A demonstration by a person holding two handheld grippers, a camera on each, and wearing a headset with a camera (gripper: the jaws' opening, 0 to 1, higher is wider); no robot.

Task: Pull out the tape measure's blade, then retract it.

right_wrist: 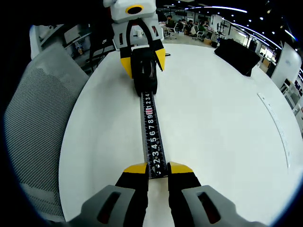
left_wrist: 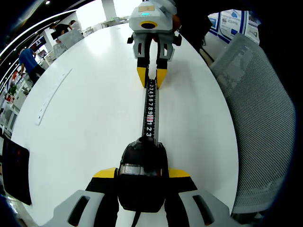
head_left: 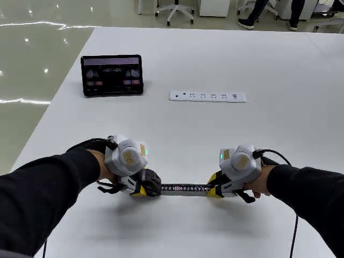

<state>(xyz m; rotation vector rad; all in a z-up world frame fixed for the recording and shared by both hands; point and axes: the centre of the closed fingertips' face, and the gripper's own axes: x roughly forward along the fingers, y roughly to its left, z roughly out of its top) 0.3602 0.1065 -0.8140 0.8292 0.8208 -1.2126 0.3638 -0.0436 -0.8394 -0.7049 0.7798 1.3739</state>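
Observation:
A black tape measure case (left_wrist: 142, 172) lies low over the white table, clamped between the yellow-tipped jaws of my left gripper (left_wrist: 142, 173). Its black blade with white numerals (left_wrist: 149, 106) runs straight out to my right gripper (left_wrist: 151, 78), which pinches the blade's end. In the right gripper view the blade (right_wrist: 152, 135) leads from my right gripper (right_wrist: 157, 170) back to the case (right_wrist: 143, 71) held by the left gripper (right_wrist: 142, 59). In the head view the left gripper (head_left: 141, 185) holds the case (head_left: 149, 181), the blade (head_left: 185, 188) spans the short gap, and the right gripper (head_left: 214, 190) grips its tip.
A dark tablet (head_left: 112, 74) stands propped at the back left of the white table (head_left: 215, 123), and a white power strip (head_left: 207, 96) lies behind the grippers. A grey mesh chair (left_wrist: 258, 118) sits beside the table's near edge. People stand beyond the far end.

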